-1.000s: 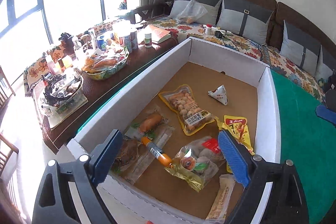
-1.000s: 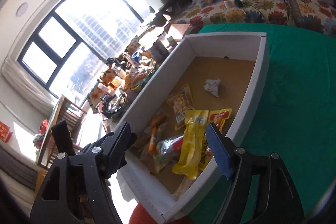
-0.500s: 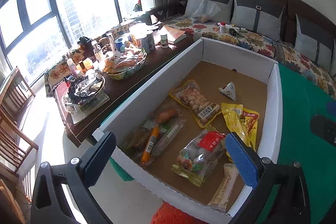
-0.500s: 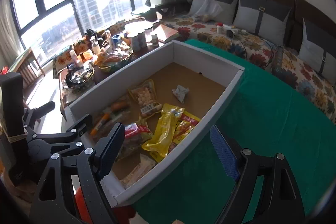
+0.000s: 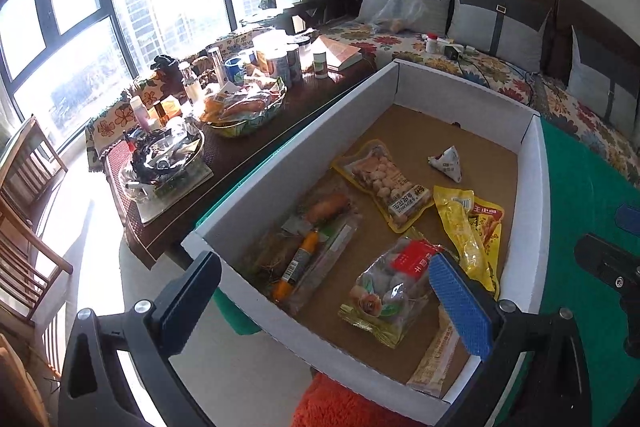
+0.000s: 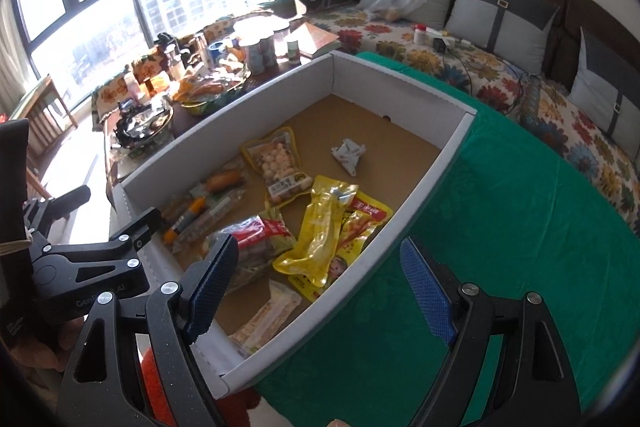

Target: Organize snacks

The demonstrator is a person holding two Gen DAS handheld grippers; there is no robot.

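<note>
The left hand-held gripper (image 5: 324, 301) hangs spread wide and empty above the near end of a shallow white cardboard box with a brown floor (image 5: 538, 195), which sits on a green cloth (image 6: 520, 211). The right hand-held gripper (image 6: 320, 285) is likewise released, straddling the box's right wall. Inside lie the snacks: a long yellow plastic pouch (image 6: 324, 231) overlapping a red-and-yellow packet (image 6: 360, 223), a clear bag with a red label (image 5: 394, 287), a yellow-edged pouch of pale round balls (image 5: 384, 183), an orange sausage stick (image 5: 296, 263), and a small white triangular packet (image 5: 448, 163) well apart toward the far end.
</note>
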